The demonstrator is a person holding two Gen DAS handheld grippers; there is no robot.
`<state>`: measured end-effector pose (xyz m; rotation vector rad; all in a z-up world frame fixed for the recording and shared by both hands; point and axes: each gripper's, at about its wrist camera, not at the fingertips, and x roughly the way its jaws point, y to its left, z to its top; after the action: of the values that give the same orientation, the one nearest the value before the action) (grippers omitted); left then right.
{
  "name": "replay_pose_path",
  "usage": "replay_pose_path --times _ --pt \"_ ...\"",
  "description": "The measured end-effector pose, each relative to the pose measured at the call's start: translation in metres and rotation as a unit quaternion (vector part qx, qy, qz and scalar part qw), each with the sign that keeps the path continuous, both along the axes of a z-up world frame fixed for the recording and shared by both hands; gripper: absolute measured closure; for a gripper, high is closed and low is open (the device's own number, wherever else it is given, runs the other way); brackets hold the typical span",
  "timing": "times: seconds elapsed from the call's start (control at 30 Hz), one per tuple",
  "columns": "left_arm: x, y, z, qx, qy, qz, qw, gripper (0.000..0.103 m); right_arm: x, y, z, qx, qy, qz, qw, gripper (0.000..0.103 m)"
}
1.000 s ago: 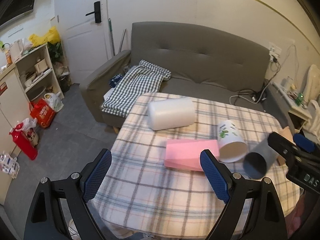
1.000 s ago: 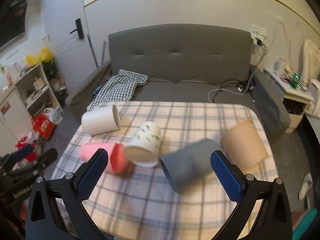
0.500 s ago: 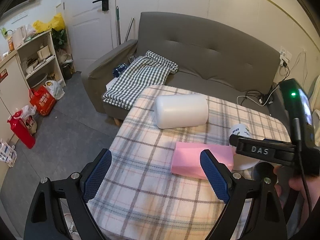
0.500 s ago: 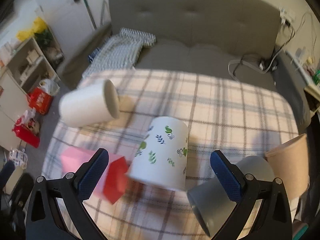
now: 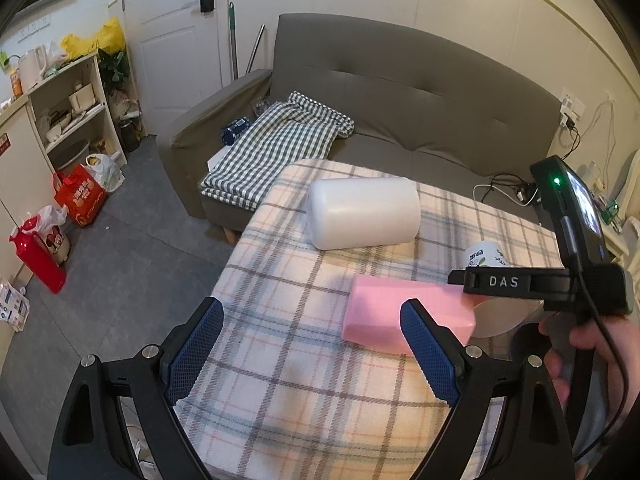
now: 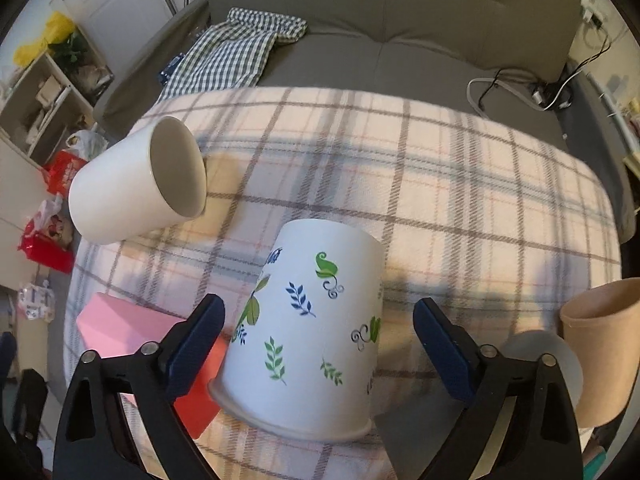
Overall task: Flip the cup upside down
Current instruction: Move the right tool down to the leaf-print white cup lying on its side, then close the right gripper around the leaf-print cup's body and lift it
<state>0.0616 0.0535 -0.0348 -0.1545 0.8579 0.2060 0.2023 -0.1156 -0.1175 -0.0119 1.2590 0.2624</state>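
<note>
A white cup with a leaf print lies on its side on the plaid table, its mouth toward me and its base away. My right gripper is open, with one finger on each side of this cup and not touching it. In the left wrist view the same cup is partly hidden behind the right gripper's body. My left gripper is open and empty above the table's near left part.
A plain white cup lies on its side at the left. A pink block lies beside the leaf cup. A grey cup and a tan cup lie at the right. A grey sofa stands behind the table.
My right gripper has moved forward and down, so the leaf cup now lies between its fingers. The left gripper has shifted a little and stays open.
</note>
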Motion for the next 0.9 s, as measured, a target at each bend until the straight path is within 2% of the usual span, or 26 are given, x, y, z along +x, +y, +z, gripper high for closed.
replay_pose_path --times 0.03,0.07,0.2,0.37,0.5,0.6,0.73,0.9 --pt "0.0 -0.001 0.0 0.001 0.0 0.0 1.0 0.01 0.001 0.0 -0.001 -0.001 0.006 0.001 1.0 0.028" --pt "-0.001 -0.001 0.0 0.002 0.0 0.0 1.0 0.01 0.003 0.001 -0.004 -0.006 0.015 0.005 1.0 0.036" --pt "-0.002 -0.001 0.0 0.003 -0.001 0.003 1.0 0.01 0.003 -0.003 0.0 0.005 0.011 0.004 1.0 0.037" --pt "-0.005 0.0 0.003 0.005 -0.004 0.004 1.0 0.01 -0.013 -0.008 0.034 0.031 -0.019 0.002 0.999 0.038" --pt "-0.013 -0.003 0.008 0.015 -0.012 -0.004 0.9998 0.01 -0.04 -0.011 0.065 0.042 -0.042 0.006 0.998 0.038" --pt "-0.02 -0.005 0.009 0.017 -0.013 -0.009 0.9997 0.01 -0.076 -0.013 0.083 0.034 -0.064 0.008 0.997 0.038" --pt "-0.03 -0.003 0.012 0.014 -0.013 -0.008 0.9998 0.01 -0.121 -0.018 0.077 0.034 -0.06 0.011 0.998 0.038" --pt "-0.037 -0.002 0.014 0.014 -0.014 -0.012 0.9997 0.01 -0.148 -0.018 0.039 0.042 -0.027 -0.008 0.999 0.038"
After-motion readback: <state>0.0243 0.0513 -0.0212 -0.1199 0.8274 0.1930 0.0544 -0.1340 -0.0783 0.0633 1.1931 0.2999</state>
